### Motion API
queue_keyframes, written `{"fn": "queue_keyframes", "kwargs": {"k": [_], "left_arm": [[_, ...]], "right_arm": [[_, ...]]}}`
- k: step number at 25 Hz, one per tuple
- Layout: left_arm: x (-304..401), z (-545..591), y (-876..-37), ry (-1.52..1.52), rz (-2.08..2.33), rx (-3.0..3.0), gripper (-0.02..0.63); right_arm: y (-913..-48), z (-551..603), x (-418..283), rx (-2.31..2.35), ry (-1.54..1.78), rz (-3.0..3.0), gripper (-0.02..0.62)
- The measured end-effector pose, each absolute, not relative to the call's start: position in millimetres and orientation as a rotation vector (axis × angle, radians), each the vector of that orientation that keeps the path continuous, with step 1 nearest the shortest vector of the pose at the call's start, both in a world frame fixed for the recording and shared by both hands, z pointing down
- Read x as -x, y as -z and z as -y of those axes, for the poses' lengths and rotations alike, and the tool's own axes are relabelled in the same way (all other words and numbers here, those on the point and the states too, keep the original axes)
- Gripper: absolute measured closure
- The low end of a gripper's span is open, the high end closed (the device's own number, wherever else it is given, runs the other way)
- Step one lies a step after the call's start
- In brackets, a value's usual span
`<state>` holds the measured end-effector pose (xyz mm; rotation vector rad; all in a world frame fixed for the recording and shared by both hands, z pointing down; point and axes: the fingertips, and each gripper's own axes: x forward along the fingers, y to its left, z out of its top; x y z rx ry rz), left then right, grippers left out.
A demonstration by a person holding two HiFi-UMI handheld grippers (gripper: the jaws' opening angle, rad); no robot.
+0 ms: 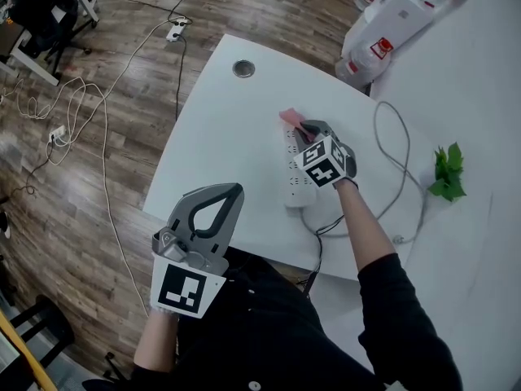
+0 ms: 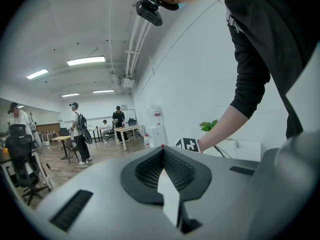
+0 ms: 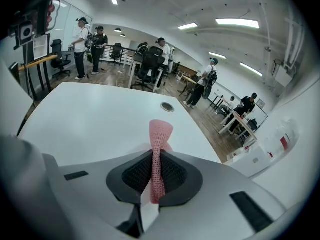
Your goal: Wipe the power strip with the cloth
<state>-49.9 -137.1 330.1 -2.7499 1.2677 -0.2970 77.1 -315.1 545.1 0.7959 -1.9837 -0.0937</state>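
On the white table point(image 1: 220, 145), near its middle, the power strip point(image 1: 298, 187) lies flat, running near to far. Over its far end the right gripper point(image 1: 308, 129) has its jaws clamped on a pink cloth point(image 1: 289, 118), which sticks out past the tips; I cannot tell if it touches the strip. The left gripper point(image 1: 230, 195) hangs at the table's near left edge, jaws pressed together on nothing. A grey cable point(image 1: 396, 149) loops right of the strip, beside a green leafy sprig point(image 1: 447, 172).
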Motion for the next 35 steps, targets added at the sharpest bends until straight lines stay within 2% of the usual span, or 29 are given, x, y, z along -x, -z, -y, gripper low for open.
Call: {"fn": "queue_keyframes", "kwargs": {"k": [35], "left_arm": [[27.5,124.8,-320.8,0.263,-1.190,2.761,0.592]], "right_arm": [[-561.0,202.0,-67.4,-0.564,0.006,2.098,0.543]]}}
